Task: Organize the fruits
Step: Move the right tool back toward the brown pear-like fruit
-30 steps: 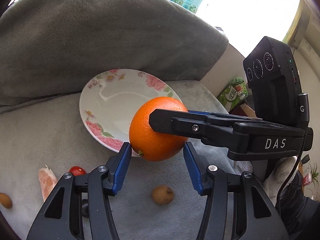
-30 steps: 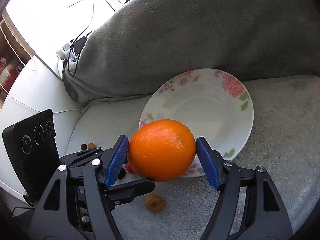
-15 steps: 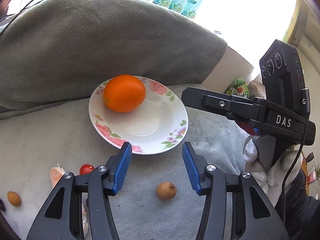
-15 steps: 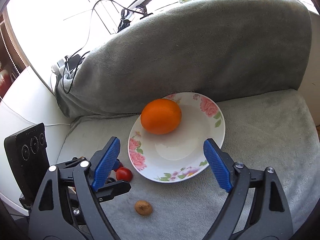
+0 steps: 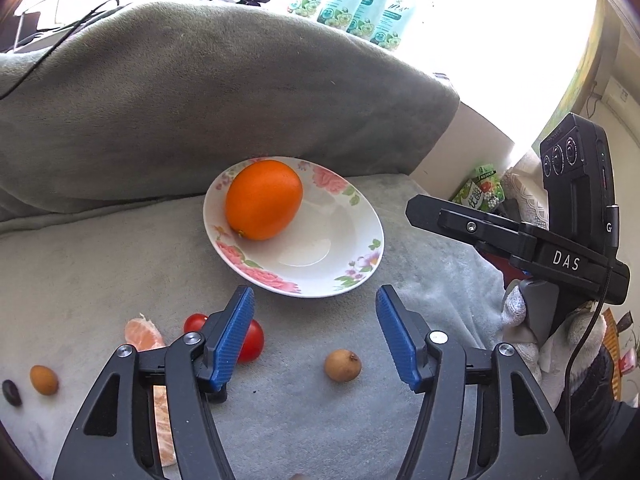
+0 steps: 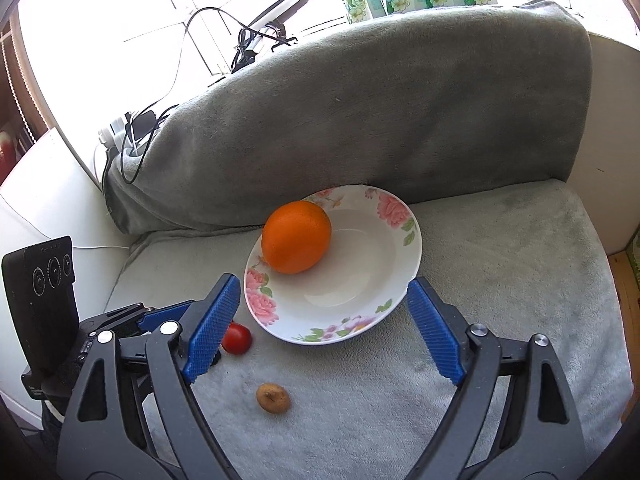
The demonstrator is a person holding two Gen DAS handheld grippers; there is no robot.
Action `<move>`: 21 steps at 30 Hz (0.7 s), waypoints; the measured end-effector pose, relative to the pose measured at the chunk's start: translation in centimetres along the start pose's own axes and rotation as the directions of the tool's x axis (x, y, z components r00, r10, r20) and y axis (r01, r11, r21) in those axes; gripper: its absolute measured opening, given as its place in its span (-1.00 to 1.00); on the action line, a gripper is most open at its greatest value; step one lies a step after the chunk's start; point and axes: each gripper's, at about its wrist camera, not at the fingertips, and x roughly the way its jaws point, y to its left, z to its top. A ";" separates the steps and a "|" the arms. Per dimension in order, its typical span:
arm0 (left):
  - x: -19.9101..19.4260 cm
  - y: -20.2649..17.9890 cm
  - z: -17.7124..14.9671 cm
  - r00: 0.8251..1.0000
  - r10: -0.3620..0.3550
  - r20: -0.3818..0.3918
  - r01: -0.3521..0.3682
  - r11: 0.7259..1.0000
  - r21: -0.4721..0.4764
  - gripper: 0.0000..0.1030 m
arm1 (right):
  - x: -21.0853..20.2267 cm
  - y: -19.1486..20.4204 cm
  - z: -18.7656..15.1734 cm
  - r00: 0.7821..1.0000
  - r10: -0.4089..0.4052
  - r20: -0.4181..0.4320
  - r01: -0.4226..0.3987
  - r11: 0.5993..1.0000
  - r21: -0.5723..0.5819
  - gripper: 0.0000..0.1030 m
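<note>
Orange (image 6: 296, 237) sits in the flowered plate (image 6: 404, 272) on the grey sofa cushion (image 6: 500, 280). My right tongs (image 6: 326, 330) gape empty; my left tongs (image 5: 314, 336) are opening, empty. I judge the cherry tomato (image 5: 251, 340) comes next, needing a gentle pinch.

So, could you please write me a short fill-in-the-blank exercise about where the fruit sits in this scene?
1. The orange lies in the flowered ____.
2. The bowl rests on a ____ blanket.
3. The brown longan lies outside the bowl, beside a red ____.
4. Neither the left tongs nor the right tongs hold any ____.

Missing words: bowl; grey; tomato; fruit
</note>
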 end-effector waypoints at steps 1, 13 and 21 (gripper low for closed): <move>-0.2 0.0 0.0 1.000 0.003 0.002 -0.003 1.000 0.001 0.29 | -0.2 0.1 -0.1 1.000 -0.004 0.002 0.004 1.000 -0.002 0.71; -2.7 0.3 -1.4 0.994 0.101 0.052 -0.102 0.995 0.014 0.58 | -2.0 1.3 -1.6 0.999 -0.032 0.030 0.033 0.999 -0.036 0.91; -4.7 0.9 -3.1 0.985 0.153 0.075 -0.154 0.988 0.014 0.58 | -2.6 2.2 -2.6 1.000 -0.018 0.020 0.019 0.998 -0.057 0.91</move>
